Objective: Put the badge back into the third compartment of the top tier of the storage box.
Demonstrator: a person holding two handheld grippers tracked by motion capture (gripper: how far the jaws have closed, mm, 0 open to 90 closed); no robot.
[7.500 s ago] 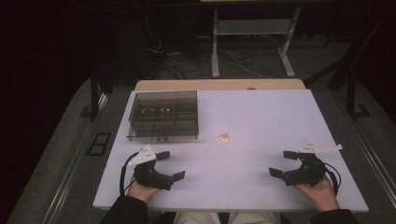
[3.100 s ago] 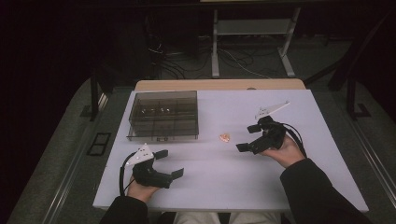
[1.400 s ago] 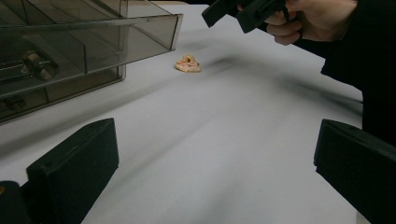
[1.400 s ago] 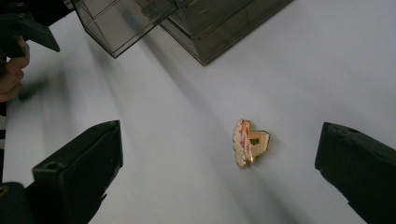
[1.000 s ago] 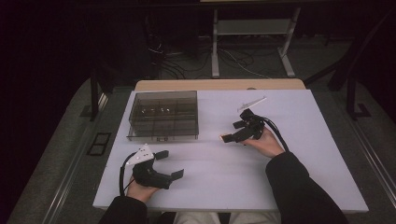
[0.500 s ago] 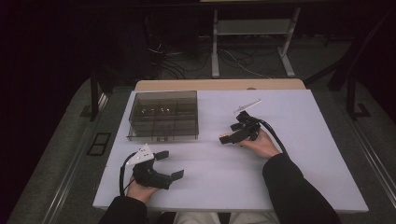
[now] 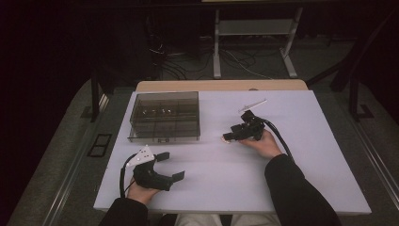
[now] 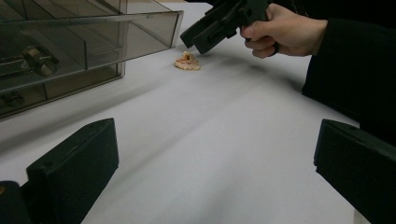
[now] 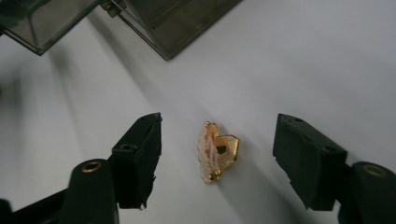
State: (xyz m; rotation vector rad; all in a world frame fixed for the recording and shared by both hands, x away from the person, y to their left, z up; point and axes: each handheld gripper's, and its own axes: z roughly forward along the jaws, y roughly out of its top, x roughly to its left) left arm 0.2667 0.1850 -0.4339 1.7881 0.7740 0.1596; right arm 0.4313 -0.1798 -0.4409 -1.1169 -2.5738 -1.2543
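While its jaws close in, the right gripper (image 9: 217,163) straddles the brooch (image 9: 216,151).

Dim room, bright tabletop, soft close-up blur.

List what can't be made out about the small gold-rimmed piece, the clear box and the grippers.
- Gold-rimmed piece: what it is stays unclear in the right gripper view; a speck in the high view.
- Clear box: its small contents are too small in the high view, blurred and cut off by the edge in the left gripper view.
- Right gripper: jaws have just been closing around the piece, pads apart from it.
- Left gripper: open.
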